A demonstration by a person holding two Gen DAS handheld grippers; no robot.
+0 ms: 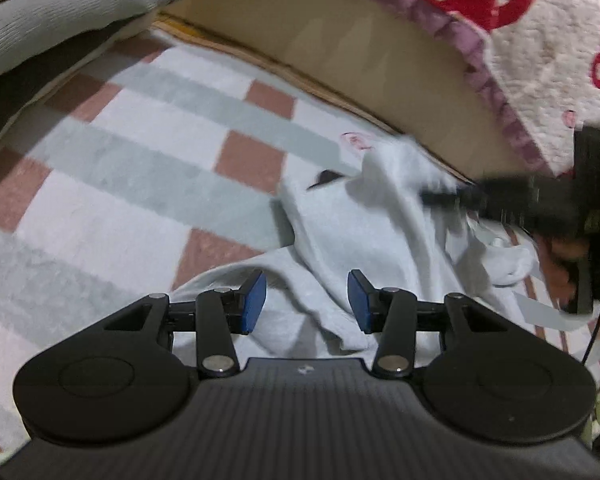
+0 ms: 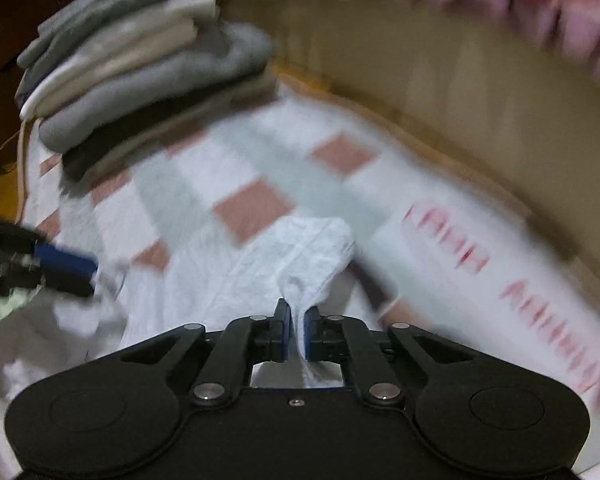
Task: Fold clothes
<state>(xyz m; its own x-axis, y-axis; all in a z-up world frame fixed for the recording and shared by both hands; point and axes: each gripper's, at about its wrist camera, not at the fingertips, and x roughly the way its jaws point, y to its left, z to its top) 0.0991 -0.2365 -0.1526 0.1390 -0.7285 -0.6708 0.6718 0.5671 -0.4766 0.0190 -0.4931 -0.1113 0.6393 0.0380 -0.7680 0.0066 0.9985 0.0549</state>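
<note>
The right gripper (image 2: 296, 330) is pinching a fold of the white garment (image 2: 312, 248) lying crumpled on the checked blanket (image 2: 252, 208); the left gripper (image 1: 307, 300) is hovering half-open, empty. Spreading it flat probably comes next.

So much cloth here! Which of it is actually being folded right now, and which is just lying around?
In the job:
- white garment, crumpled on the bed
- right gripper, shut on a pinch of that garment
- left gripper, open just over it

Just lying about:
- stack of folded grey and beige clothes
- checked blanket underneath
- red-patterned quilt behind
</note>
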